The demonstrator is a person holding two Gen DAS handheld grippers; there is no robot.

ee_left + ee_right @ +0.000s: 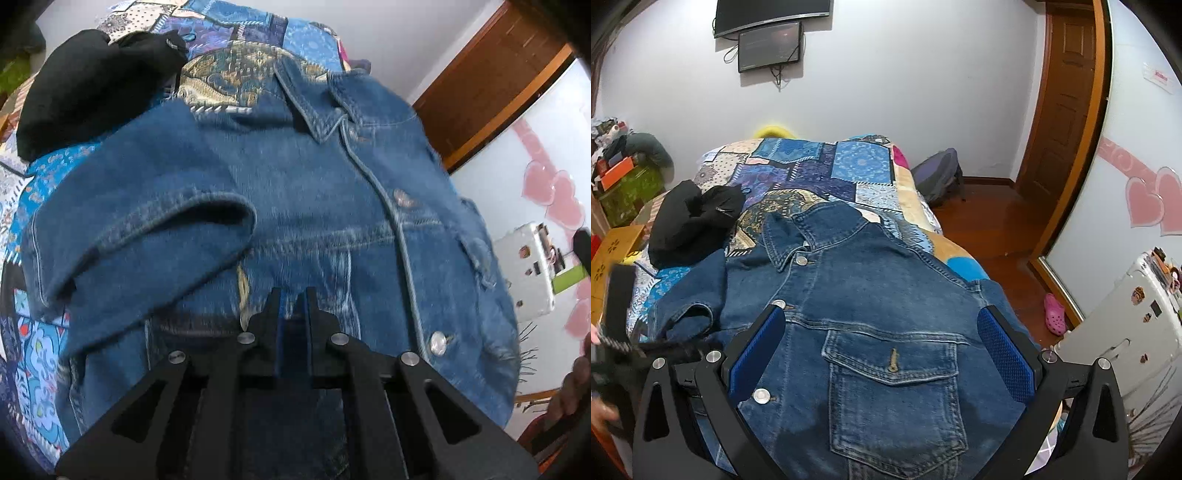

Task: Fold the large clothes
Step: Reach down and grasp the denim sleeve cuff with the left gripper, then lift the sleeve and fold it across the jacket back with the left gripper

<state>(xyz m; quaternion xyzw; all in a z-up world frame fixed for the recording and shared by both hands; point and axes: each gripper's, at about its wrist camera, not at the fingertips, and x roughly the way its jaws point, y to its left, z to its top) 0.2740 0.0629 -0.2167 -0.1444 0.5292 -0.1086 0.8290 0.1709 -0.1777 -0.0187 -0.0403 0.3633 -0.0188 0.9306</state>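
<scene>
A blue denim jacket [314, 192] lies front-up on the patchwork bedspread [40, 354], collar at the far end. Its left sleeve [129, 229] is folded across the chest, cuff near the middle. My left gripper [293, 295] hovers low over the jacket's lower front; its jaws are nearly together with only a narrow gap, and I cannot see cloth between them. In the right wrist view the jacket [879, 295] fills the near bed. My right gripper [881, 332] is wide open above the chest pocket [892, 373], blue pads on either side of it.
A black garment [694, 221] lies bunched on the bed at the far left; it also shows in the left wrist view [88, 85]. A wooden door [1063, 103], a backpack [938, 177] on the floor, a pink shoe [1054, 308] and a white appliance [1115, 332] stand to the right.
</scene>
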